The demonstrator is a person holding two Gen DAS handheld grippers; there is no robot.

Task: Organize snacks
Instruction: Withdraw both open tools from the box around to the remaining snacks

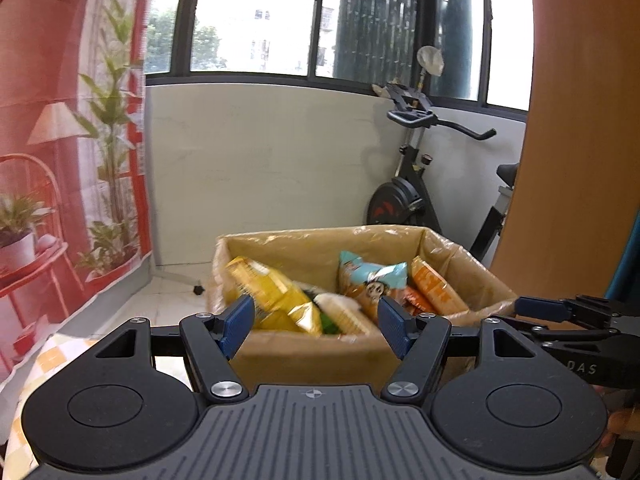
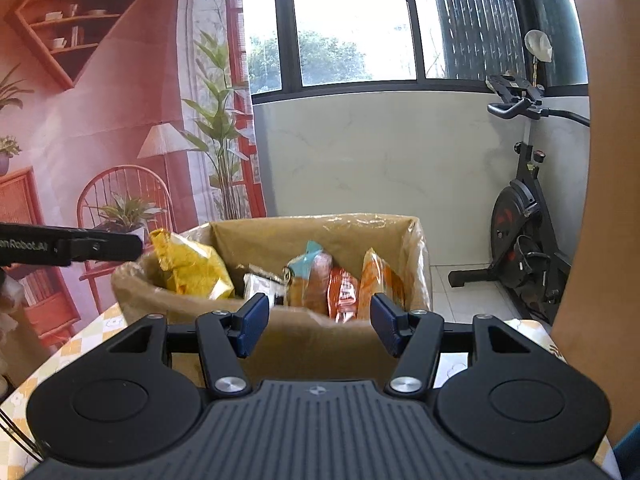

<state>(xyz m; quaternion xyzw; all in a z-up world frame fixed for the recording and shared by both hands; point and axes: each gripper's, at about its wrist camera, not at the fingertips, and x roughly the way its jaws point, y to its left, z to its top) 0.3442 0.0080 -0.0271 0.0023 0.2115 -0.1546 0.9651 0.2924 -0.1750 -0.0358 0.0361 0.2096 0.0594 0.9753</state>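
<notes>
My left tool (image 1: pixel 316 322) stands fairly wide, its blue pads apart with nothing pinched between them, low in the middle of the left wrist view. My right tool (image 2: pixel 319 322) is likewise parted and empty, low in the middle of the right wrist view; it also shows as a dark arm at the right edge of the left view, just beside the box. The cardboard box (image 1: pixel 320 354), lined with clear plastic film, sits in the centre of both views on the bench (image 2: pixel 88 340), which carries a yellow-and-white checked cloth. Inside the box, at the left, a yellow snack bag (image 1: pixel 272 296) leans against the wall; toward the right stand a light blue packet (image 1: pixel 372 280) and an orange packet (image 1: pixel 434 286), upright and touching each other. Between the yellow bag and the blue packet lie a pale packet and something green, too blurred to name. Behind the box, at the right of the frame, an exercise bike (image 1: pixel 412 184) stands on the tiled floor beneath the window (image 1: pixel 256 16). A red printed backdrop (image 2: pixel 100 120) hangs at the left.
</notes>
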